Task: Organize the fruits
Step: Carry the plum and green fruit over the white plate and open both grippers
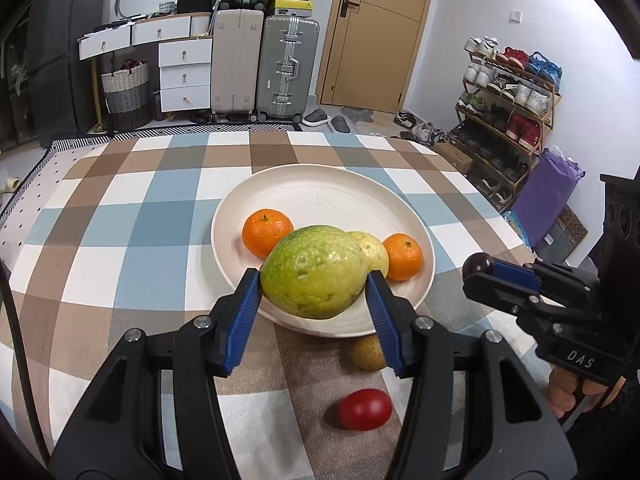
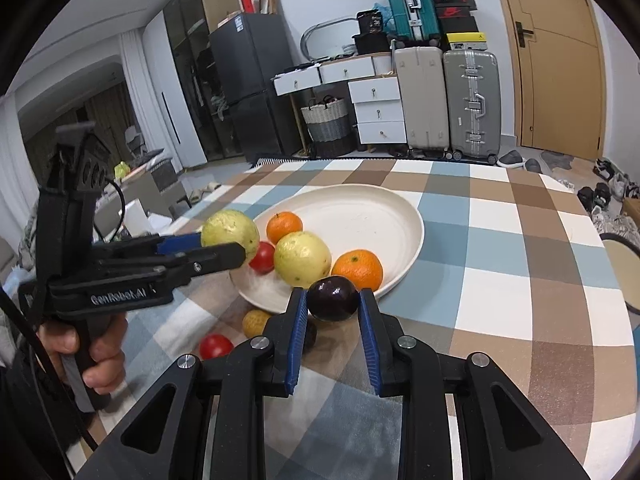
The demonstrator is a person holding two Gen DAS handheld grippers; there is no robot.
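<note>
L gripper (image 1: 313,286) is clamped on a big green-yellow guava (image 1: 314,272), blue pads pressing both sides, held above the near rim of the round cream plate (image 1: 320,200). R gripper (image 2: 333,300) is clamped on a small dark purple plum (image 2: 333,298), also off the table, just in front of the plate's near edge.

On the plate: two orange tangerines, one at the left (image 1: 267,238) and one at the right (image 1: 403,257), w/ a paler yellow guava (image 1: 374,254) between them, mostly hidden behind the held guava in the L wrist view. R wrist view also shows a red round fruit (image 2: 262,257) behind the L gripper's fingers; can't tell if it sits on the plate or just beside it.

On the checked blue-brown-white tablecloth (image 1: 132,240), near the plate's front rim: a small yellow-brown fruit (image 1: 368,354) close to the rim, and a red tomato-like fruit (image 1: 365,409) a bit nearer the cameras.
</note>
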